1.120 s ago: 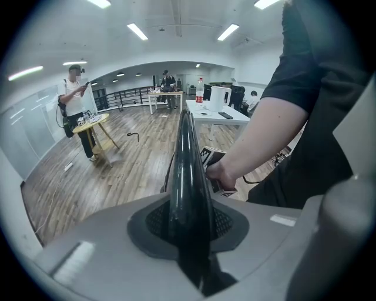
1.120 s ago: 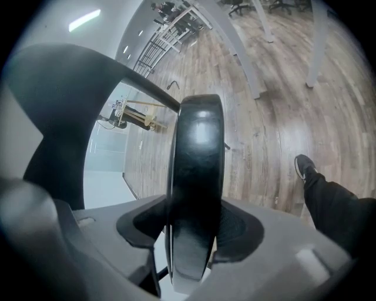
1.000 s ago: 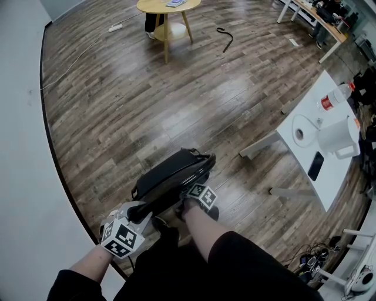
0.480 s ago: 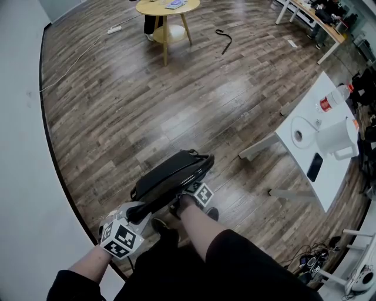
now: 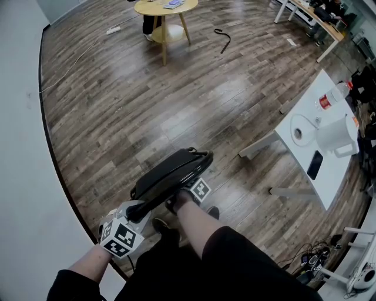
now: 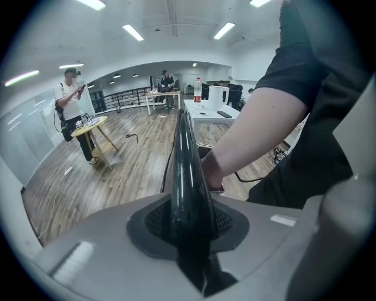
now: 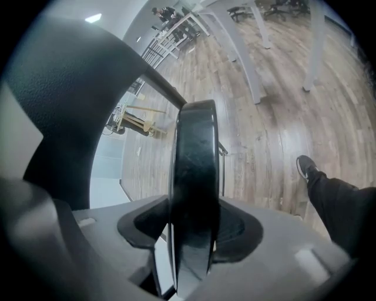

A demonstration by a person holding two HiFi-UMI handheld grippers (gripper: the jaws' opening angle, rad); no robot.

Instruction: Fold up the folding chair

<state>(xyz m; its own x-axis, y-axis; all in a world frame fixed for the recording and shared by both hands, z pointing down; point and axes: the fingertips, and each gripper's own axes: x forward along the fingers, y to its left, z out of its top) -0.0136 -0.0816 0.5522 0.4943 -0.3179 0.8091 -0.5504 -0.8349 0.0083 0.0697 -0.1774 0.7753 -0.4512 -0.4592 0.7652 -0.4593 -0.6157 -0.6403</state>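
Observation:
The black folding chair [image 5: 170, 174] stands on the wood floor just in front of my legs, its seat and back drawn close together. My left gripper [image 5: 136, 210] holds its near left end; in the left gripper view the jaws [image 6: 189, 232] are shut on a glossy black frame tube [image 6: 185, 170]. My right gripper [image 5: 183, 197] reaches the chair's near right side. In the right gripper view it [image 7: 192, 235] is clamped on a thick black edge of the chair [image 7: 194, 176], and a broad black chair panel [image 7: 70, 88] fills the left.
A white table [image 5: 320, 176] at the right carries a white jug [image 5: 339, 137], a tape roll [image 5: 300, 134], a bottle [image 5: 333, 97] and a phone [image 5: 315, 165]. A round wooden table [image 5: 166, 7] stands far back, a black cable [image 5: 223, 39] beside it. A grey wall [image 5: 23, 176] runs along the left.
My right gripper has risen slightly and shifted left with the chair's near edge. The left gripper has stayed where it was.

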